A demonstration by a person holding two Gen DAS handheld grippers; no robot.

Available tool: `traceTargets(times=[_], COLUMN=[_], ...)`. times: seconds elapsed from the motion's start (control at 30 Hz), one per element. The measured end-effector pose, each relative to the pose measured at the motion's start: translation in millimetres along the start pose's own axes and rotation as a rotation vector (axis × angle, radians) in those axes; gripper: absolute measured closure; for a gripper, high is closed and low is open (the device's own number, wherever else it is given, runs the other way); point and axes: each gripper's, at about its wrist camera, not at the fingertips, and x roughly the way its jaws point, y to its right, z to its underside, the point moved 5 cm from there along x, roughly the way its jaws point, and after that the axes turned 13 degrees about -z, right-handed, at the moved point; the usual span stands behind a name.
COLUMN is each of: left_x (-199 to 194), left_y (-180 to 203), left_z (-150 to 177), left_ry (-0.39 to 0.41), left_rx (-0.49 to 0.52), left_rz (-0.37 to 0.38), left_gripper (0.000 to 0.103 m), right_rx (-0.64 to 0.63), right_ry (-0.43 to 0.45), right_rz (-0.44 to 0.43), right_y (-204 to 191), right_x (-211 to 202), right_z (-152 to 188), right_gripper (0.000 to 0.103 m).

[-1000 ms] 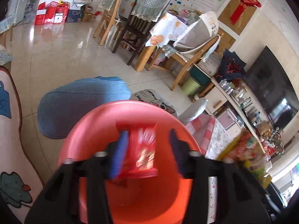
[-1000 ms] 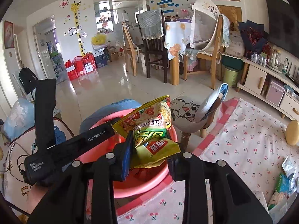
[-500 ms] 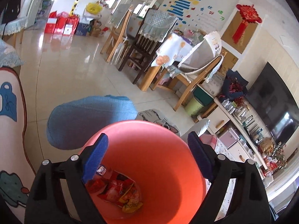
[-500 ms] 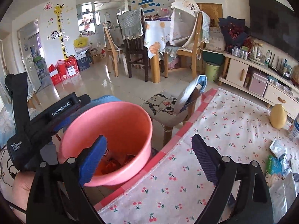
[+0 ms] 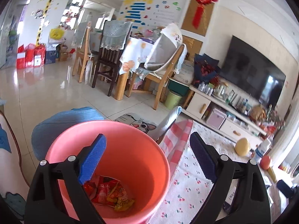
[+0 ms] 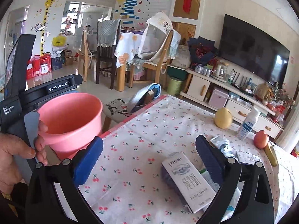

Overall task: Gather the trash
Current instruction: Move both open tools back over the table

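In the left wrist view the left tool stands over the pink bucket in the lower middle of the frame, its blue pads spread wide and still opening, with nothing between them; one pad sits over the bucket's mouth and the other over the cherry-print cloth of the bench at lower right. At the bottom of the bucket lie crumpled red and yellow snack wrappers. Behind the bucket, a blue cushion shows at left and a stool with a cat-face seat just above its rim. In the right wrist view the right tool points across the bench, jaws at their widest and still opening, gripping nothing; a white carton lies on the cloth in the lower middle of the frame, between the pads but not touched by them. The bucket is at the left of this frame, off the bench's edge, with a person's hand holding the left tool's black body beside it. Farther right on the bench are a yellow pear-like fruit, a white bottle, a red fruit and a flattened tube. A television hangs at upper right.
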Motion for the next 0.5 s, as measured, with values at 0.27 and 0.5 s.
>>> traceTargets(times=[0.27, 0.5], left_x=[-31, -54], left_y=[32, 46], left_z=[18, 38], left_ry=[0.018, 0.007], left_rx=[0.118, 0.16], left_rz=[0.024, 0.044], left_gripper=[0.012, 0.012], right_rx=[-0.015, -0.002], right_ry=[0.003, 0.009], right_rz=[0.092, 0.103], right_y=[23, 34], right_x=[-31, -49], right_z=[26, 53], right_gripper=[0.005, 0.005])
